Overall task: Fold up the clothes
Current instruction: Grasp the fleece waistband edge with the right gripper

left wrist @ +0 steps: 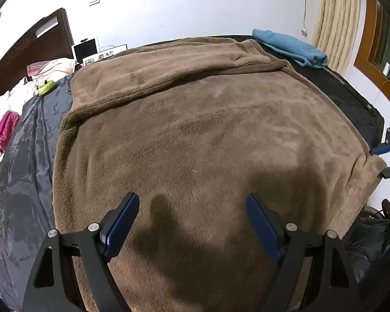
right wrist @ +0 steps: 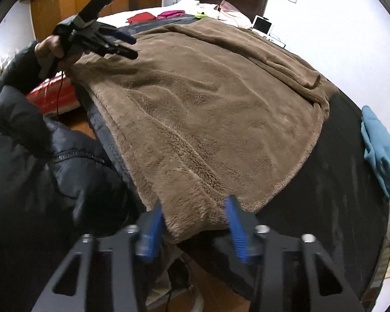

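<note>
A plush brown fleece blanket point(left wrist: 195, 135), matt and deep-piled, covers a glossy dark nylon bedcover point(left wrist: 26, 156). At upper right lies a soft blue knit cloth point(left wrist: 291, 48). Polished dark wood forms the headboard point(left wrist: 33, 49) at upper left; the gripper frames are matt black with bright metal pins.

Brown fleece garment point(left wrist: 195, 135) – spread flat on bed, far edge folded over
</note>
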